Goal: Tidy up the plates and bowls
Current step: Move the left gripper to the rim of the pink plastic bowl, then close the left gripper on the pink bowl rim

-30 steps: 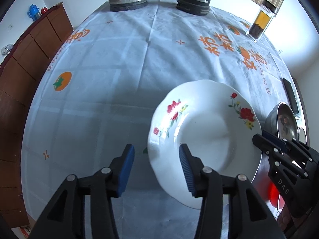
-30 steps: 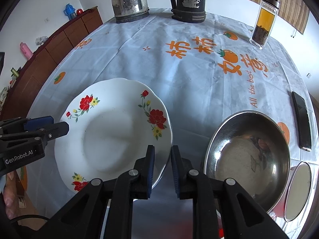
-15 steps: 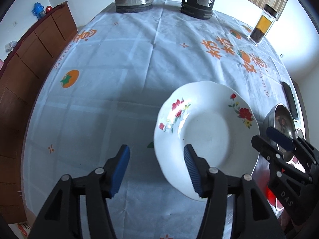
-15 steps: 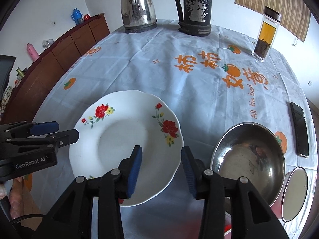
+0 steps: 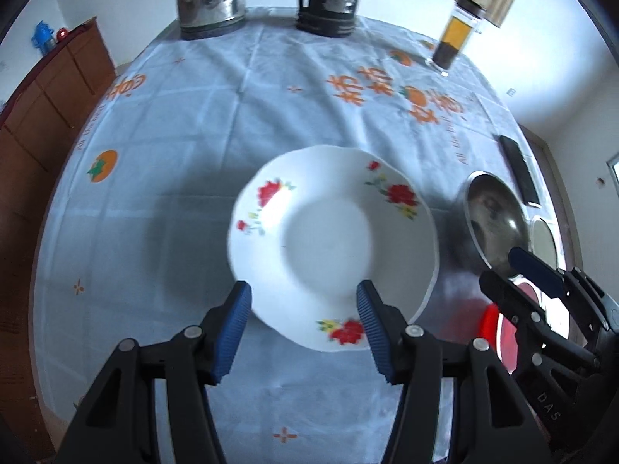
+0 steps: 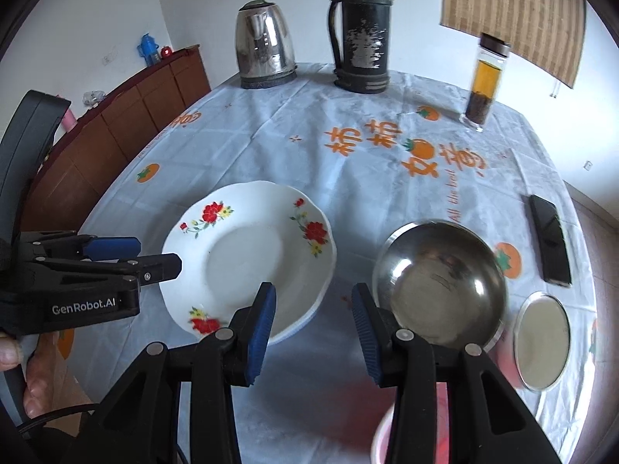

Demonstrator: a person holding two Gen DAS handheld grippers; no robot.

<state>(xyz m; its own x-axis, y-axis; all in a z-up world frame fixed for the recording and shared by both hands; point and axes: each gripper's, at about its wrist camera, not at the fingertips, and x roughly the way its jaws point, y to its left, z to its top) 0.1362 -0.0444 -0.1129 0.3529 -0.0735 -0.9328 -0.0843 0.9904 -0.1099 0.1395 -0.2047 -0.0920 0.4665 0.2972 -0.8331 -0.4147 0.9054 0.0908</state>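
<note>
The plate (image 6: 247, 263) lies flat on the table (image 6: 348, 116) near its front edge, the steel bowl (image 6: 441, 286) just beside it. Both the left gripper (image 5: 303, 324) and the right gripper (image 6: 313, 324) hang above, jaws parted and empty. Placement looks complete; the next move is probably gripping the bowl's rim.

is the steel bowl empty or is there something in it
Empty: the steel bowl shows only bare, shiny metal with reflections inside; it sits upright beside the flowered plate.
</note>
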